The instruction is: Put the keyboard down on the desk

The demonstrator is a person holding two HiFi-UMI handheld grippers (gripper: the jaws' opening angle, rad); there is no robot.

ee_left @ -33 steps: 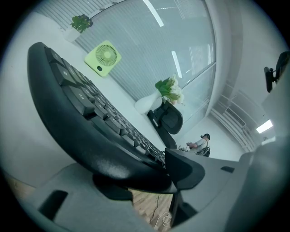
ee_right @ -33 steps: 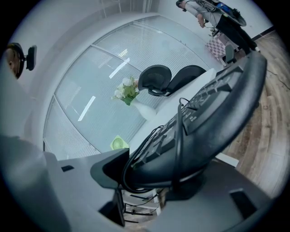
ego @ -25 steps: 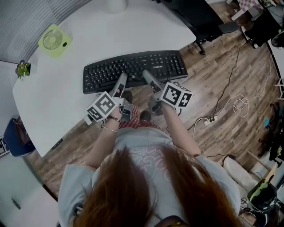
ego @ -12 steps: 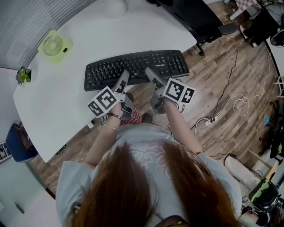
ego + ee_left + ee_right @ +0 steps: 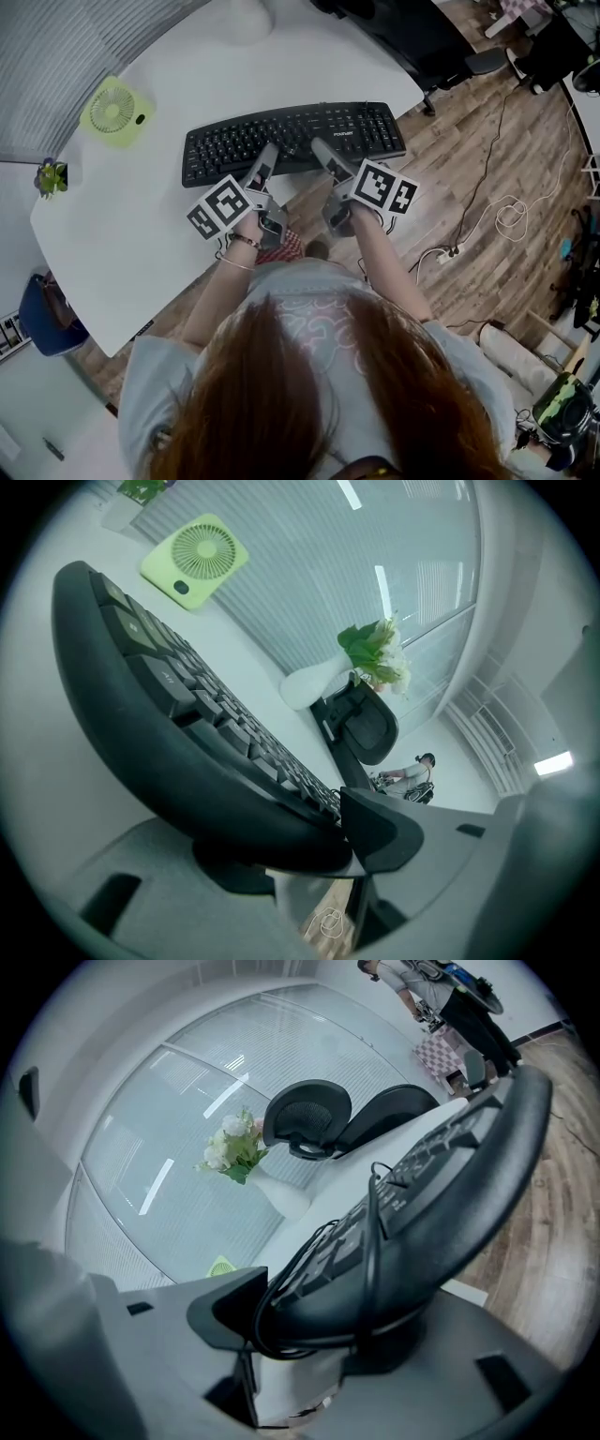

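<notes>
Two clamps at frame centre: left hand-held gripper (image 5: 268,155) and right hand-held gripper (image 5: 321,150) each grip near edge of black keyboard (image 5: 366,127), at white tabletop (image 5: 122,216) rim.

An office: white desk (image 5: 141,206), swivel chairs (image 5: 309,1115), glass partition (image 5: 187,1147).

Green fan (image 5: 114,103), small potted plant (image 5: 51,174), flower vase (image 5: 314,684), black office chairs (image 5: 309,1115), wood floor (image 5: 473,192)
</notes>
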